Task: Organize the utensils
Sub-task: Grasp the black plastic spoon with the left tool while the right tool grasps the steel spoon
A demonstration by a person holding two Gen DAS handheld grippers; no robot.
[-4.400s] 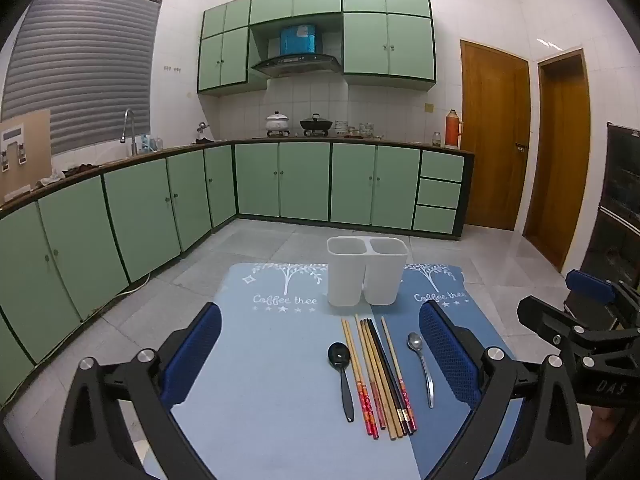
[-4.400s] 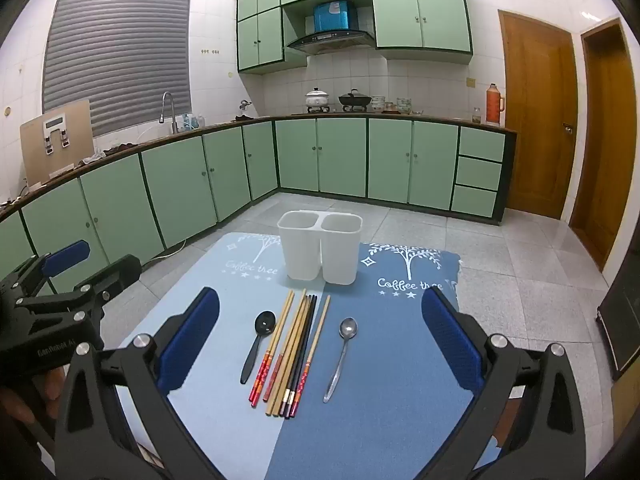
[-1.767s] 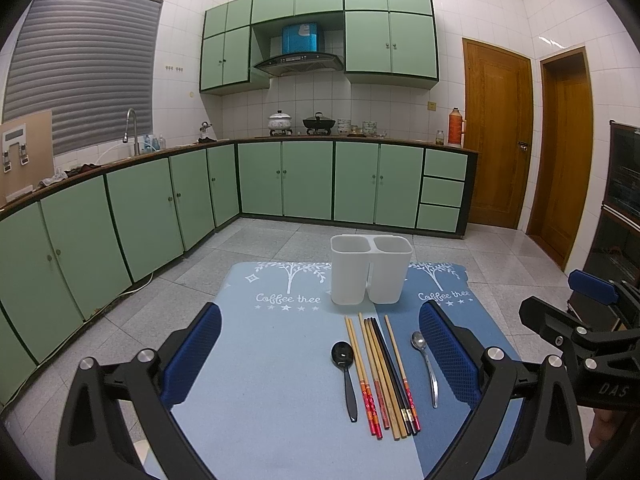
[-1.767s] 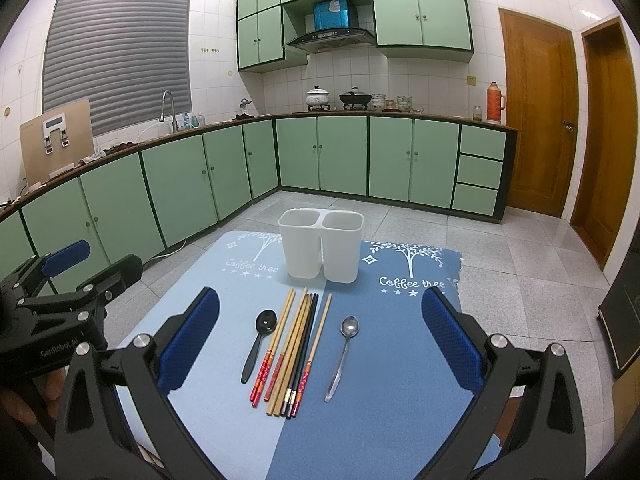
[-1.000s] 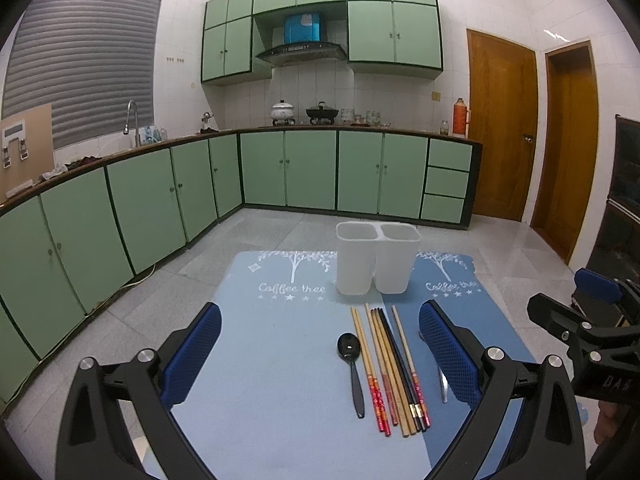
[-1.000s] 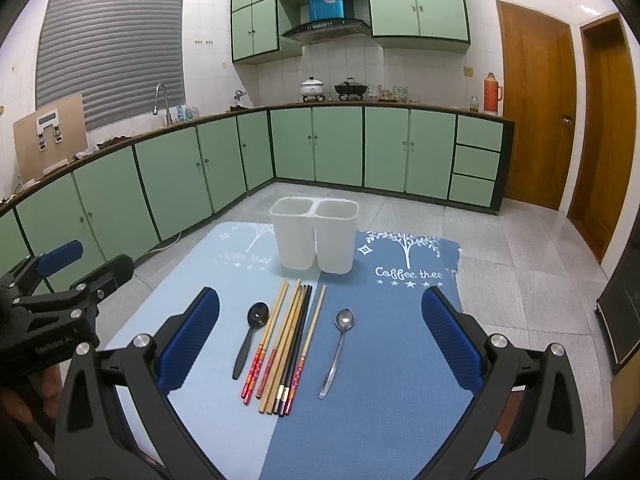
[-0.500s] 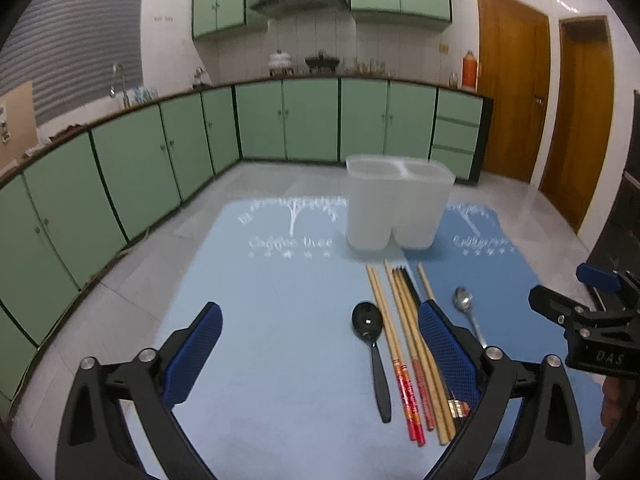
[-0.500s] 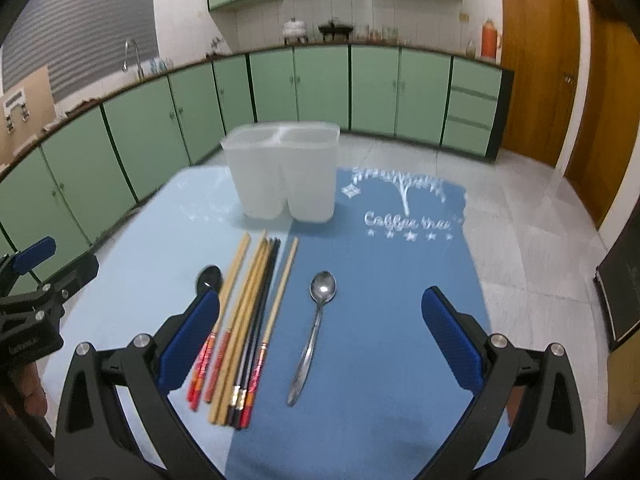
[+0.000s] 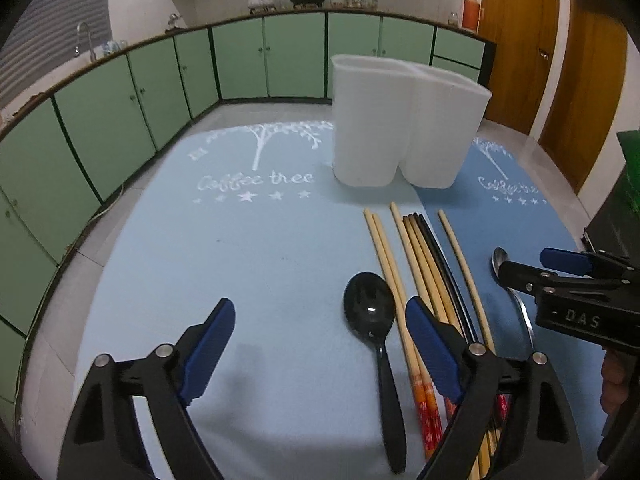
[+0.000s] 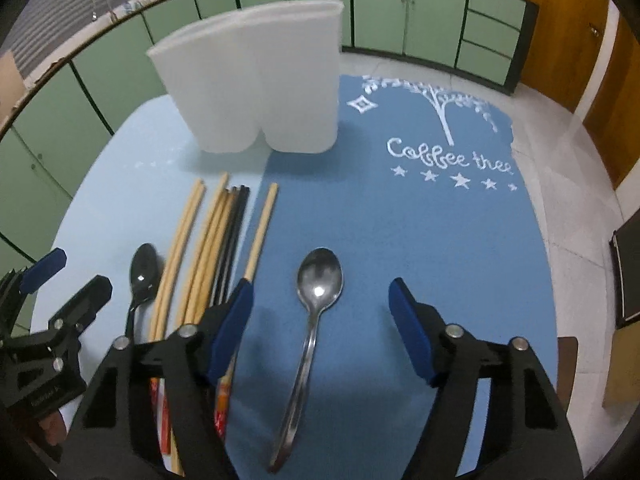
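L gripper (image 9: pixel 316 320) wide open, holding nothing, low over light blue mat (image 9: pixel 248 256), lower centre of L wrist view. Its R finger (image 9: pixel 430 344) sits over the chopsticks (image 9: pixel 416 256); black spoon (image 9: pixel 374 320) lies between the two fingers, nearer the R one, bowl toward frame top, handle running down to bottom edge. L finger (image 9: pixel 208 346) over bare mat.

R gripper (image 10: pixel 320 312) also wide open, empty, lower centre of R wrist view. Metal spoon (image 10: pixel 314 312) lies between its fingers on dark blue mat (image 10: pixel 420 232), bowl up-frame, handle running to bottom of frame, not touched by either pad. R gripper's L finger (image 10: pixel 232 324) is over the lower ends of the chopsticks (image 10: pixel 208 240).

Chopsticks: bundle of tan, brown + black sticks side by side across the seam of the two mats, red-patterned ends toward the cameras, tips pointing to the white holder (image 9: pixel 404 120). One tan stick lies slightly apart on the R side of the bundle.

White holder = two-compartment plastic tub, upright, upper centre in both views (image 10: pixel 256 76), just beyond the stick tips, not touching them. Can't see inside the compartments.

Each gripper shows in the other's view: R one at R edge of L wrist view (image 9: pixel 572 268), L one at lower L of R wrist view (image 10: pixel 64 280). Green cabinets (image 9: pixel 120 120) behind, wood doors (image 9: pixel 516 40) upper R.
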